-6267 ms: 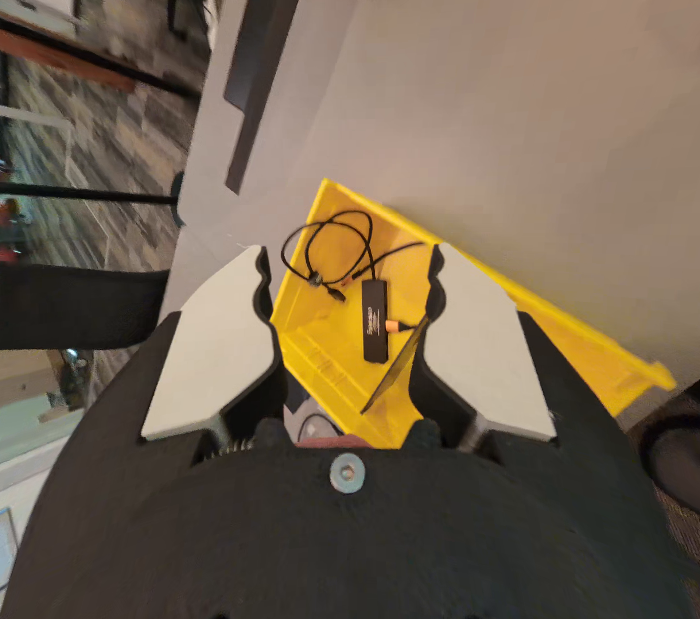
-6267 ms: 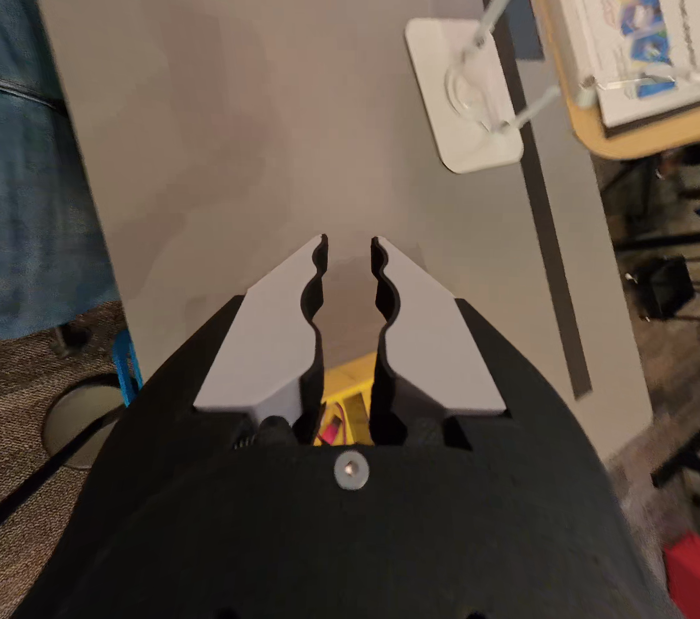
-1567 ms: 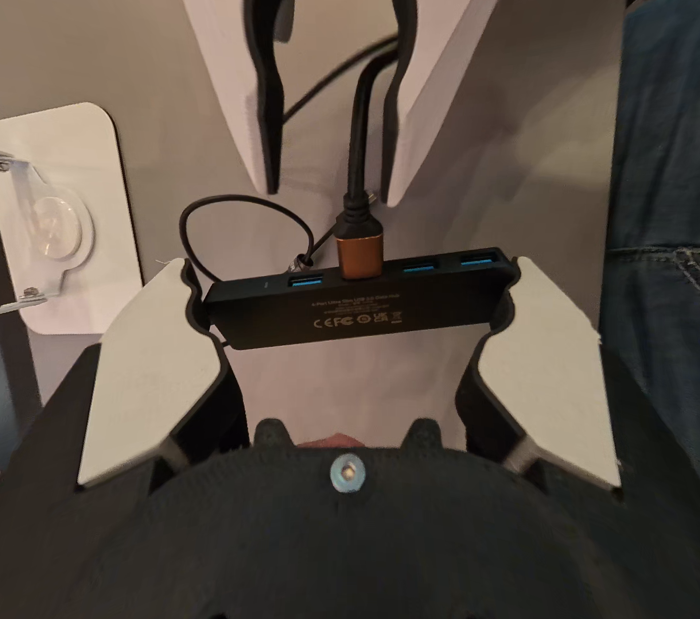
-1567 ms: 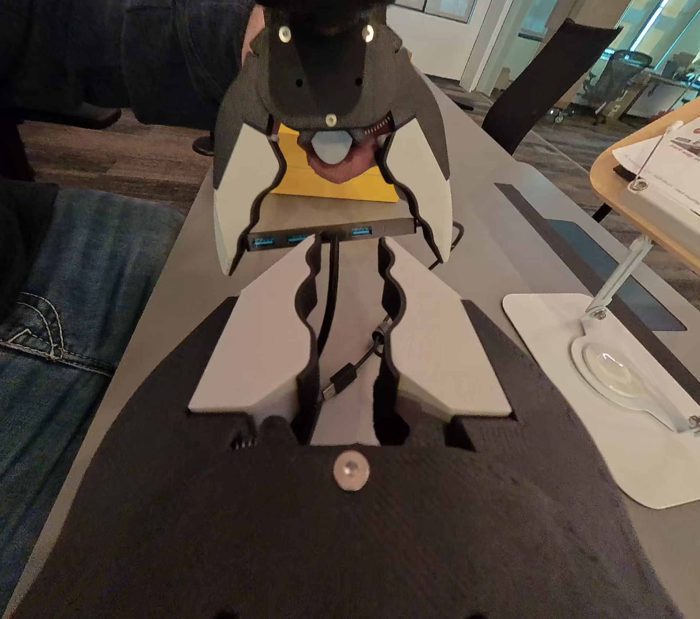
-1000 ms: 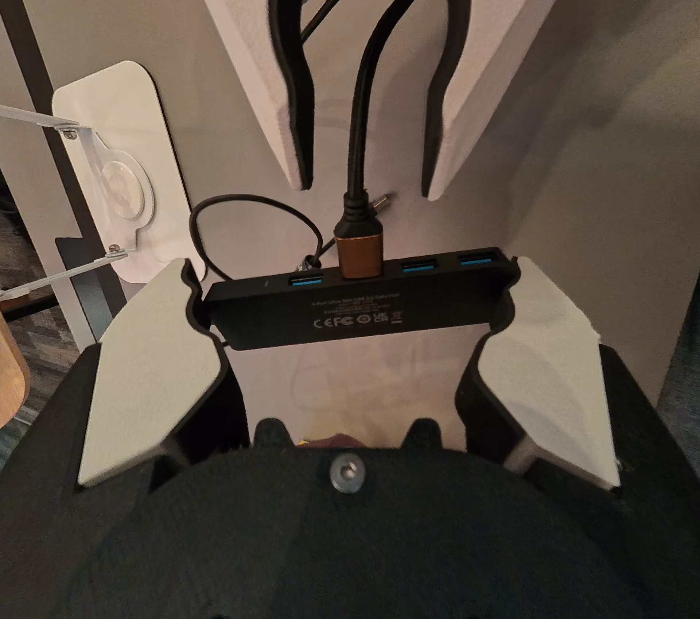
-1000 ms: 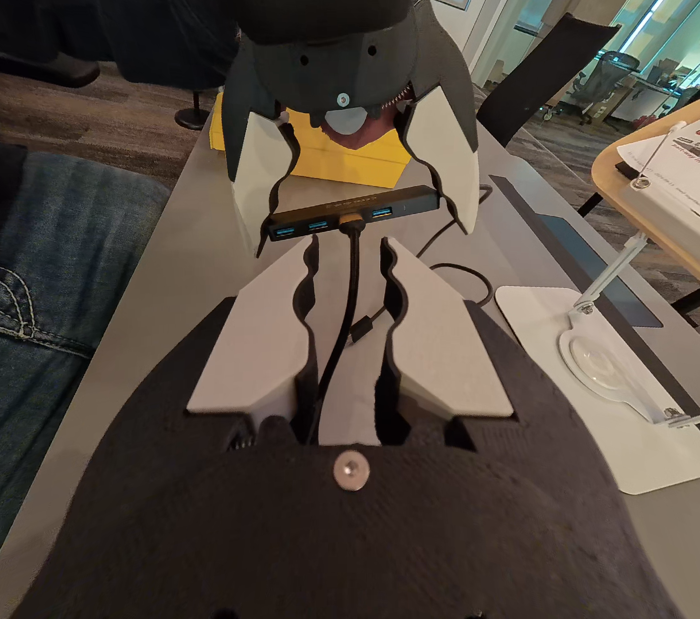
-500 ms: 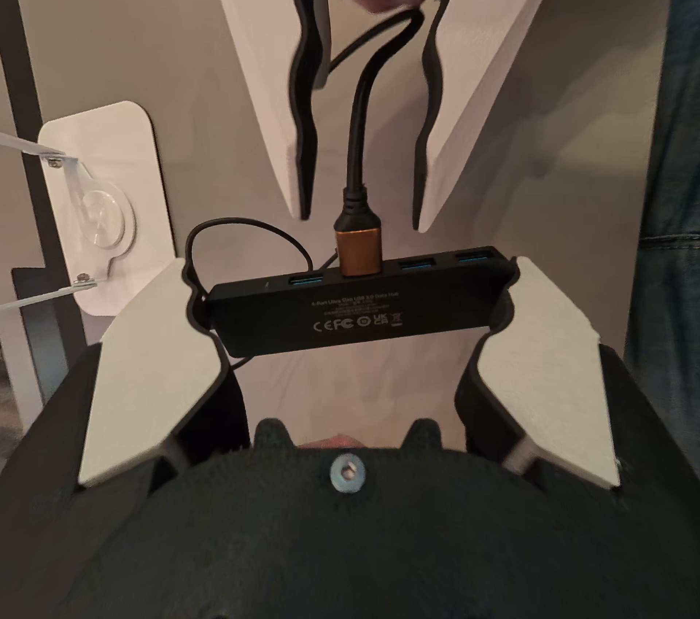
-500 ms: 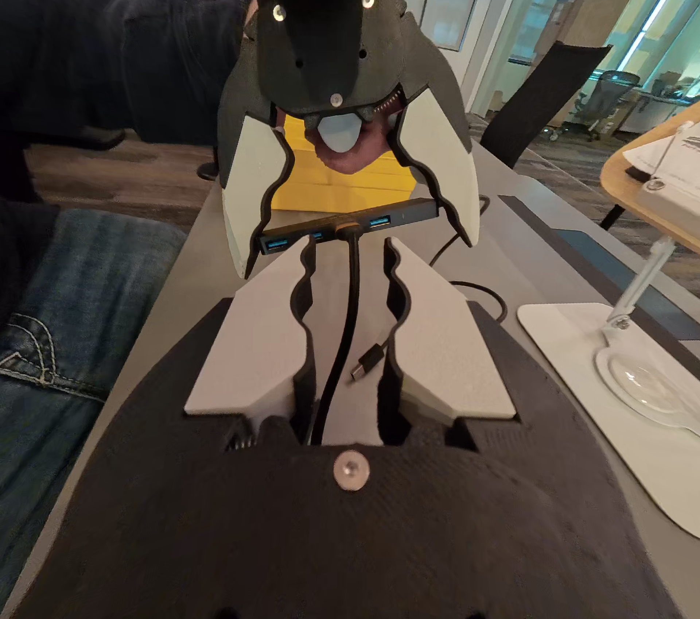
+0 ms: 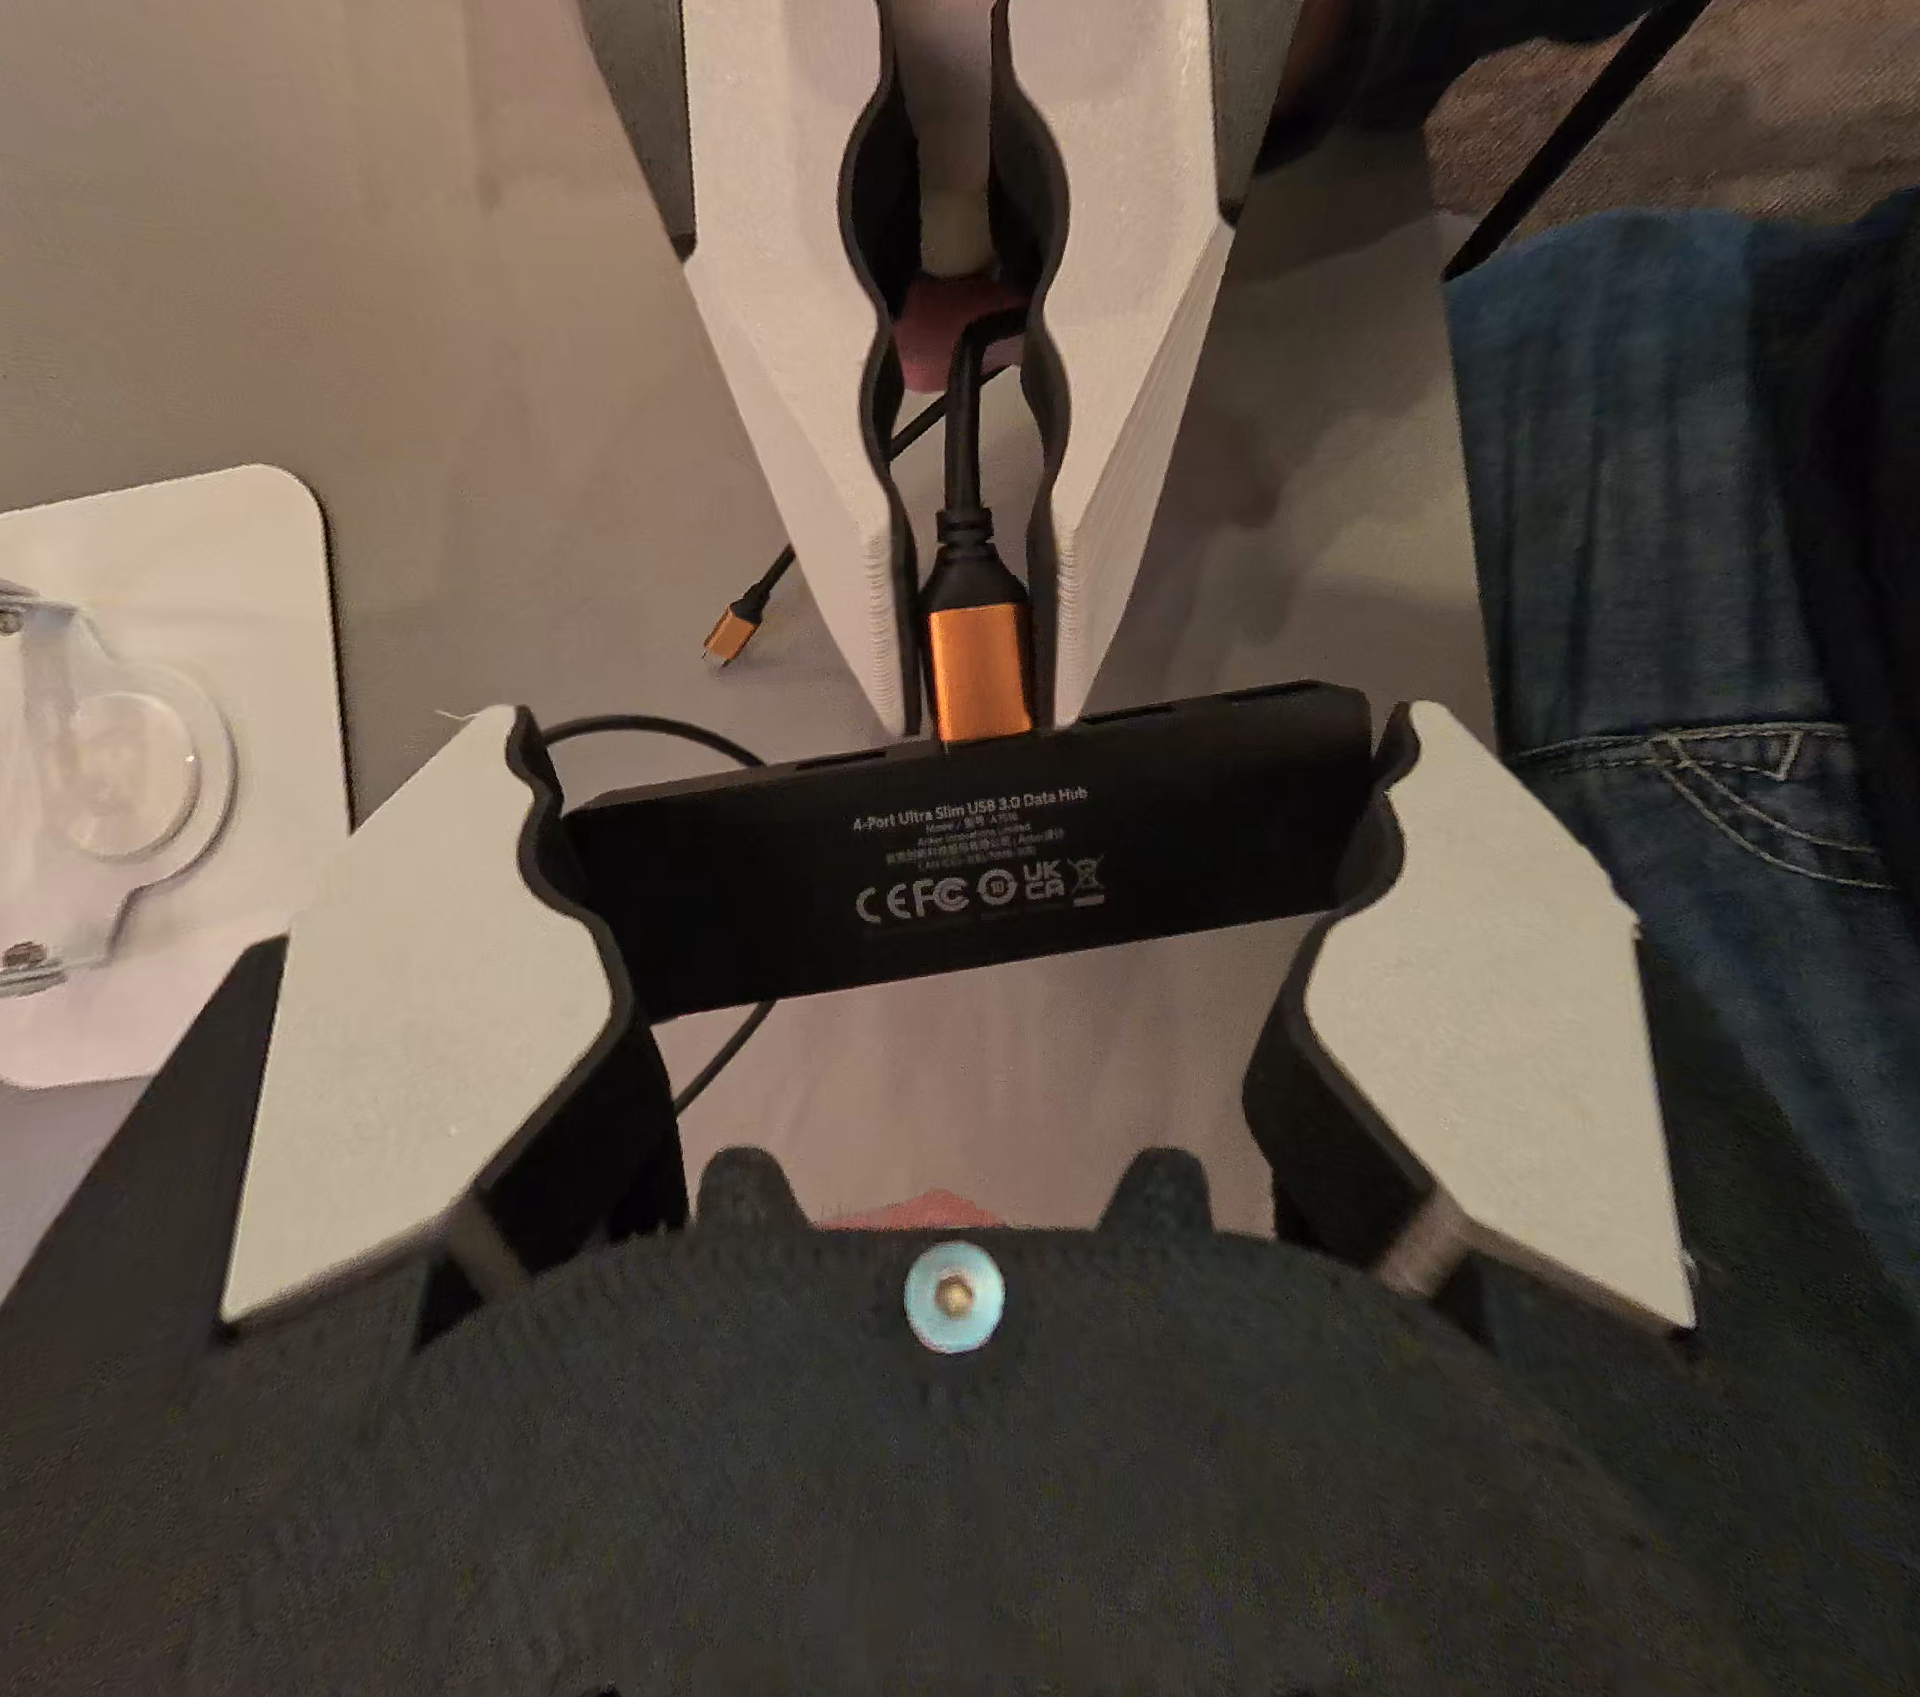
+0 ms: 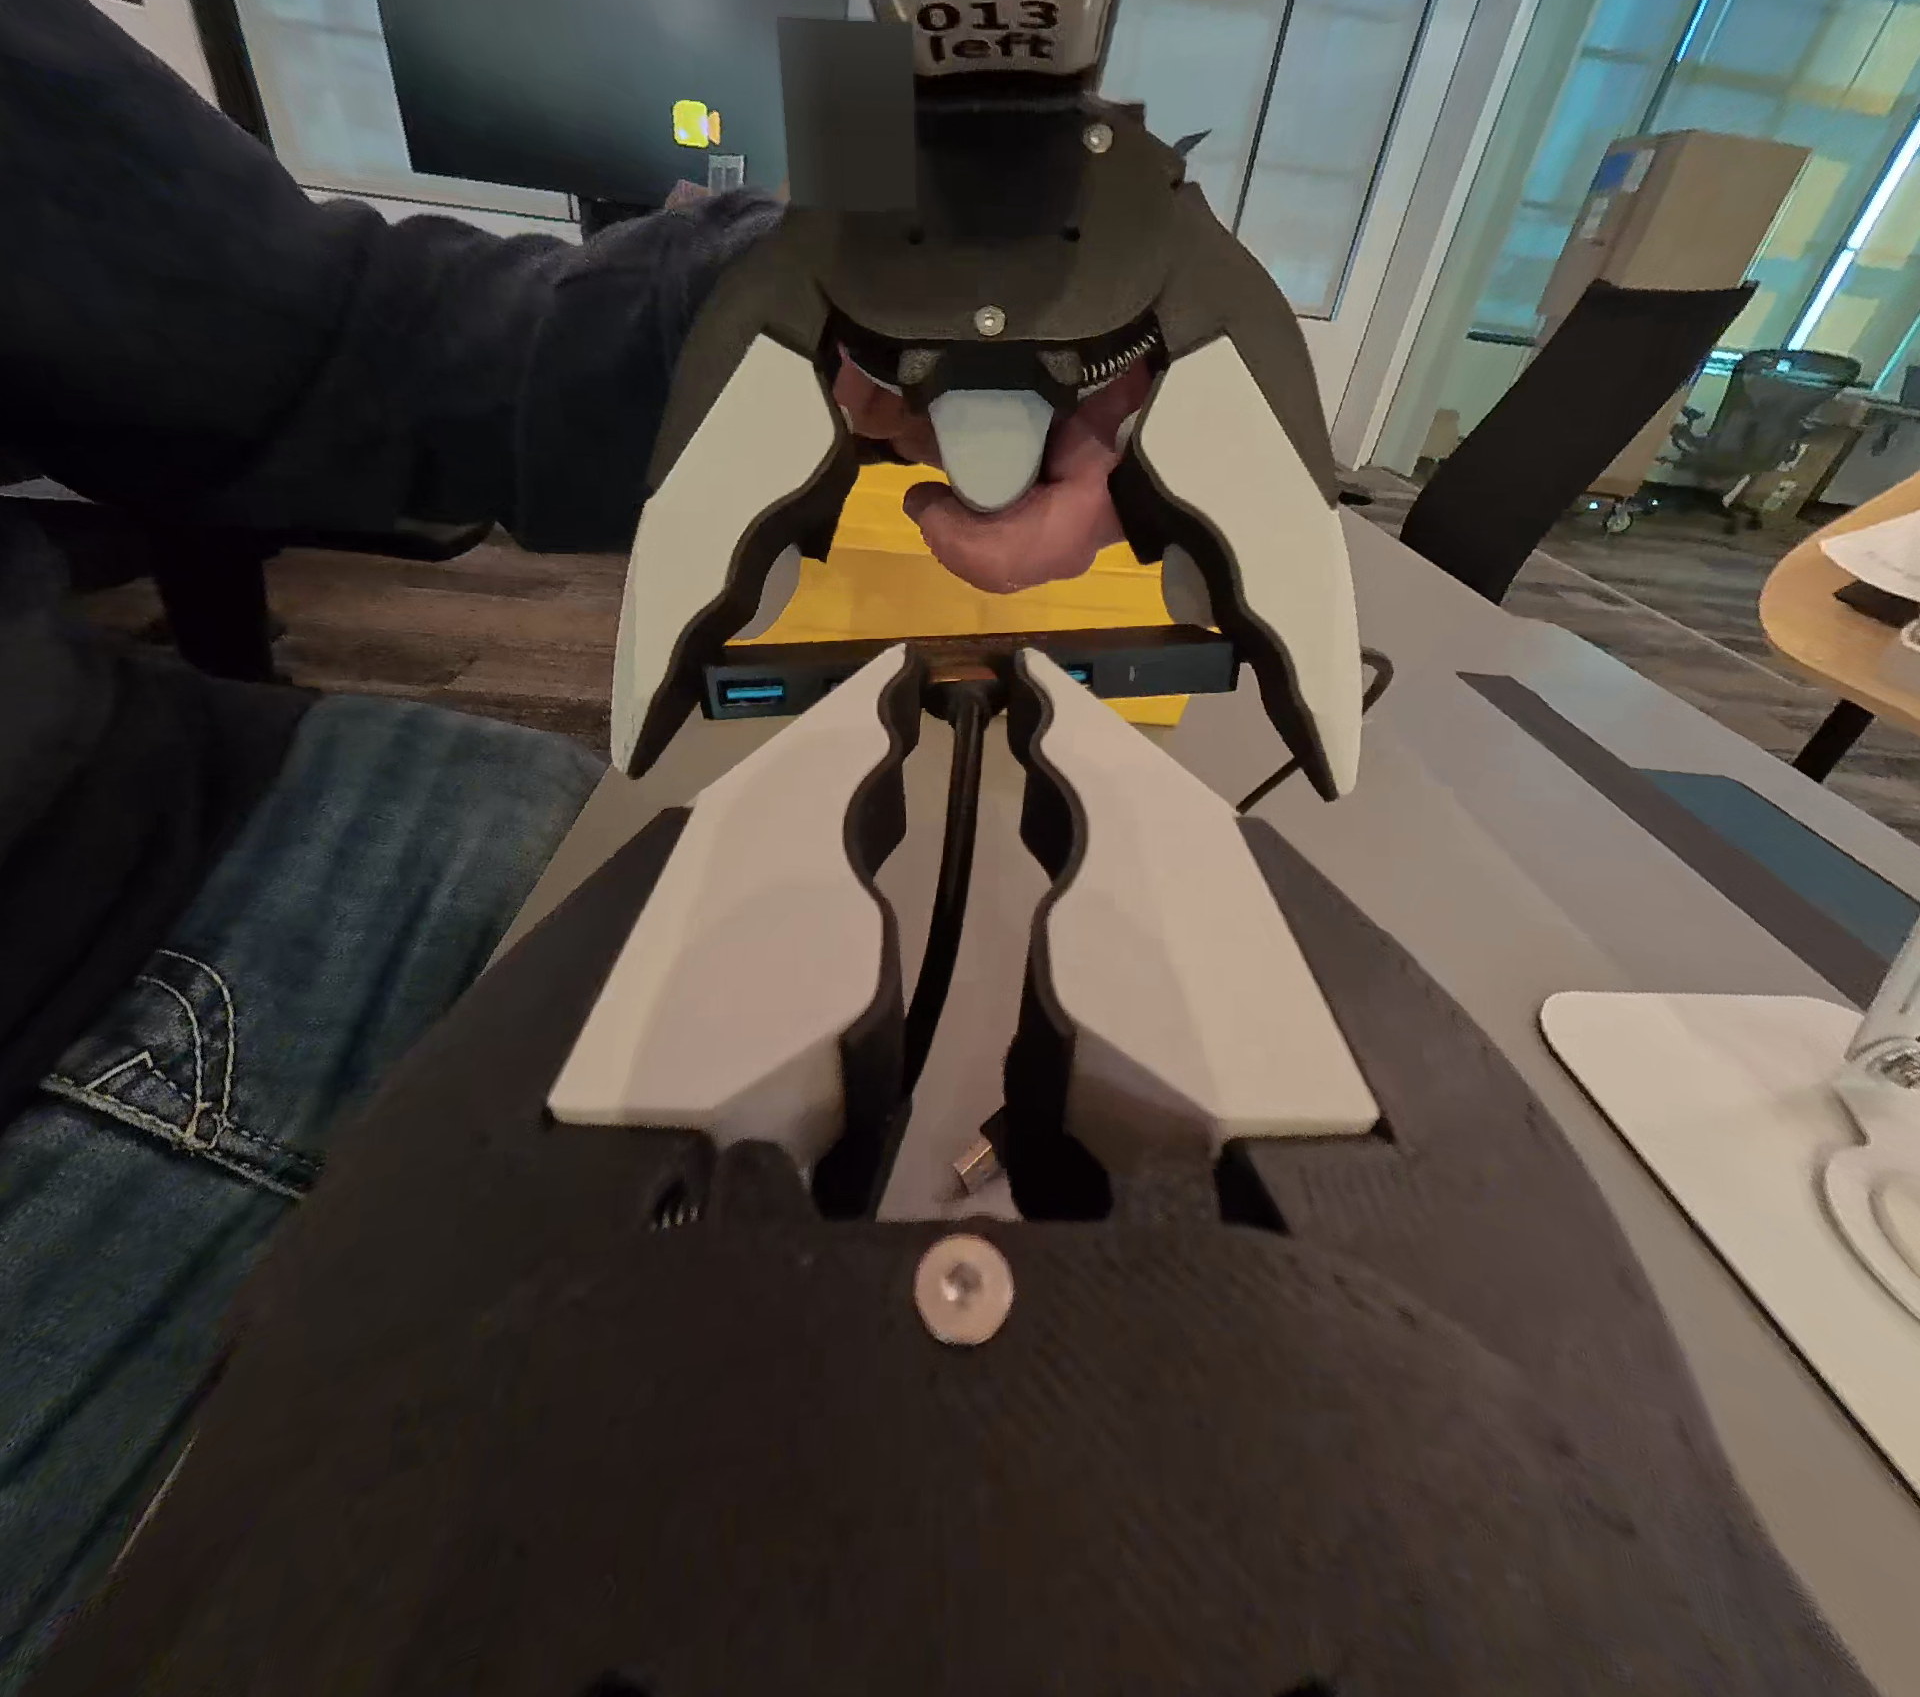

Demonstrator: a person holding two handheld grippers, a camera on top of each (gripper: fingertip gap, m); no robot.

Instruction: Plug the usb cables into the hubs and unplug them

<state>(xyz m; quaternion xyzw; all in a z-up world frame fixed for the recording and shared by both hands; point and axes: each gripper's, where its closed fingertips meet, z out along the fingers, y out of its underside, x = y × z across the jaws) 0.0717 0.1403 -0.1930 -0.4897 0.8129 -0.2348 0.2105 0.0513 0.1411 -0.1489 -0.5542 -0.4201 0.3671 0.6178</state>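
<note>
Left wrist view: the left tool point(image 9: 966, 816) clamps the black USB hub point(image 9: 966, 878) by its ends, long axis crosswise, printed face up. The right tool point(image 9: 971, 608) flanks the orange plug point(image 9: 980, 671) seated in the hub; contact unclear. A loose connector point(image 9: 736, 629) lies on the grey counter point(image 9: 260, 193).

Right wrist view: blue ports point(image 10: 748, 693) face the camera; the cable point(image 10: 951, 868) runs between the fingers point(image 10: 769, 920); a yellow box point(image 10: 883, 587) sits behind.

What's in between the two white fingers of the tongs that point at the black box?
In the left wrist view, the orange plug and its black cable run between the right tongs' fingers, plugged into the black hub.
</note>
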